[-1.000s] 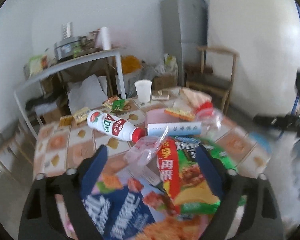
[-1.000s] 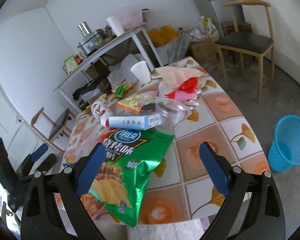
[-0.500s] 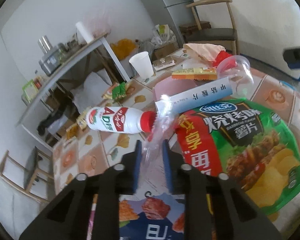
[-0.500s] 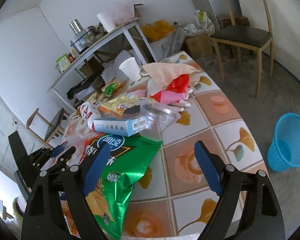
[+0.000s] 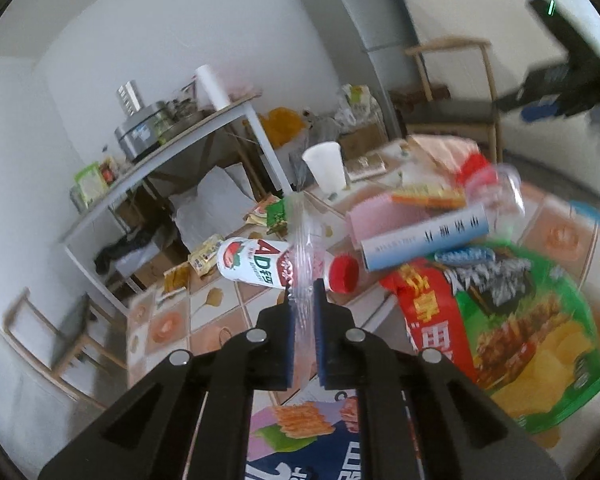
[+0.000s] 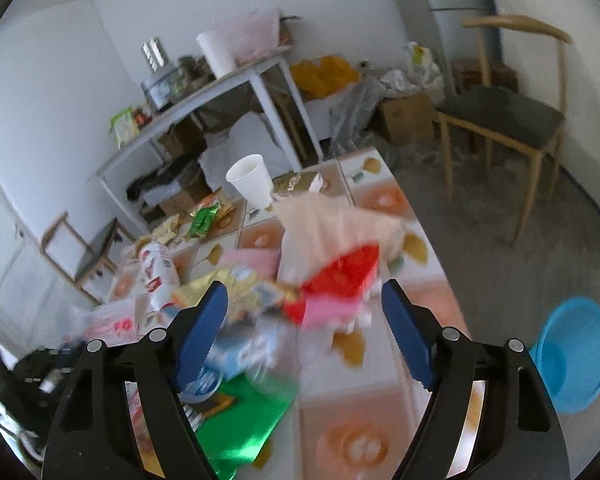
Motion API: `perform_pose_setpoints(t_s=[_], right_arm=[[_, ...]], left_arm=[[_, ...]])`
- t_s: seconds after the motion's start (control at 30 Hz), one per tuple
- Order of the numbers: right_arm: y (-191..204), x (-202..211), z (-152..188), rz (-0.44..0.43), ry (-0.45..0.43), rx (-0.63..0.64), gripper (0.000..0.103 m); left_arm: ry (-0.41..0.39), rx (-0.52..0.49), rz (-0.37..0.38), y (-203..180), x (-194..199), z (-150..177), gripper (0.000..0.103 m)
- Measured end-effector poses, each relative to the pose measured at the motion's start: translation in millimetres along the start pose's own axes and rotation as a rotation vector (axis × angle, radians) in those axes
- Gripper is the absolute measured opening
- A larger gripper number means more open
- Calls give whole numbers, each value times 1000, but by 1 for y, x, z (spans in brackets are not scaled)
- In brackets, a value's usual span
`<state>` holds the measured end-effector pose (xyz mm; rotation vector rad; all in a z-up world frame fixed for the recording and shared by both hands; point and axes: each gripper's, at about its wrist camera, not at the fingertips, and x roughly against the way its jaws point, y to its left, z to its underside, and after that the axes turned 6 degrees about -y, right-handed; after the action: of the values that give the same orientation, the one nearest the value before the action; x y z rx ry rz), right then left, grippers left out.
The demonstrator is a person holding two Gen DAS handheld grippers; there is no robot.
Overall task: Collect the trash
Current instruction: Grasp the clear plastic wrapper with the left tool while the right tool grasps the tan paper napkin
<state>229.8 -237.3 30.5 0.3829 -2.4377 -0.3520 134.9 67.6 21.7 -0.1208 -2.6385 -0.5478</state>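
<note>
Right gripper (image 6: pixel 304 316) jaws wide, closing, over blurred red and pink wrappers (image 6: pixel 340 280) on tiled table (image 6: pixel 384 412); blue plastic bin (image 6: pixel 576 356) on floor.

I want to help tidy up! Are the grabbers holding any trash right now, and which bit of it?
The left gripper pinches a clear plastic wrapper by its lower end, jaws closing. The right gripper holds nothing; its jaws are closing too.

Across the room from me a grey fridge (image 5: pixel 352 24) stands against the white wall, with a wooden chair (image 6: pixel 508 116) beside it on the grey floor. To the left I see a white side table (image 6: pixel 220 92) carrying a metal pot (image 5: pixel 140 132) and a paper roll (image 6: pixel 216 52); cardboard boxes (image 6: pixel 404 120) and a yellow bag (image 6: pixel 324 72) sit underneath and nearby
</note>
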Motion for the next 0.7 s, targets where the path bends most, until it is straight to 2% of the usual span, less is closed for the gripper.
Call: perform_pose_setpoints(t_s=[0.13, 0.2, 0.27, 0.37, 0.4, 0.47, 0.5, 0.53, 0.7], right_arm=[[6, -54, -31, 9, 60, 133, 75], [11, -84, -44, 7, 97, 212, 75], [16, -106, -51, -11, 141, 262, 75], [22, -140, -54, 11, 229, 342, 72], [23, -148, -53, 23, 253, 358, 65], [22, -163, -53, 45, 313, 366, 27], [20, -168, -54, 40, 337, 346, 18], [18, -169, -55, 39, 341, 326, 2], [23, -147, -71, 21, 244, 303, 0]], left_arm=[[-11, 163, 42, 28, 3, -6, 8], [-8, 256, 88, 42, 3, -6, 8], [-5, 318, 119, 50, 2, -6, 8], [-4, 387, 149, 58, 1, -3, 8], [-6, 396, 152, 60, 2, -2, 8], [-8, 411, 159, 63, 1, 0, 8], [-7, 418, 163, 64, 1, 0, 8], [-8, 424, 166, 65, 1, 1, 8], [-20, 435, 168, 66, 4, 0, 8]])
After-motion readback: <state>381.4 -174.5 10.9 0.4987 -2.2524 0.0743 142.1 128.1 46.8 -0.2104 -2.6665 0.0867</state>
